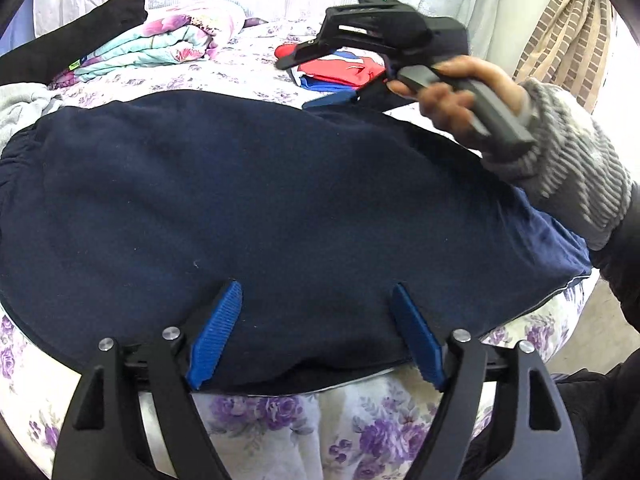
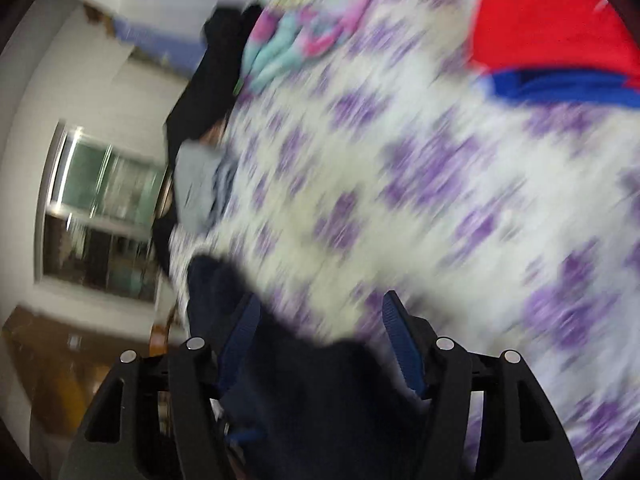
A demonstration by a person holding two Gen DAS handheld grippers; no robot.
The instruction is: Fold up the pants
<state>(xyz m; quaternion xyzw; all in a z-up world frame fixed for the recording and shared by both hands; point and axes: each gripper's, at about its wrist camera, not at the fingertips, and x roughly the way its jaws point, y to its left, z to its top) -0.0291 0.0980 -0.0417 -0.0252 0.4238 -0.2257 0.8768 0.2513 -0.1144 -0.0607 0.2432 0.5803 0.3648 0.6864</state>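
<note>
Bed (image 1: pixel 280 412) with purple-flowered sheet carried navy pants (image 1: pixel 248 208) spread along its near edge, a folded floral quilt (image 1: pixel 160 46), black garment (image 1: pixel 72 36) and grey garment (image 1: pixel 20 108) toward the far left, and red-blue clothes (image 1: pixel 340 72) farther back.

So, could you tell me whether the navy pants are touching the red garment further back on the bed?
Apart. The left wrist view shows the pants lying in front, with a strip of floral sheet between their far edge and the red garment.

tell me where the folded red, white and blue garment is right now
In the left wrist view the folded red, white and blue garment lies on the floral bedsheet beyond the navy pants, just behind the right tool.
</note>
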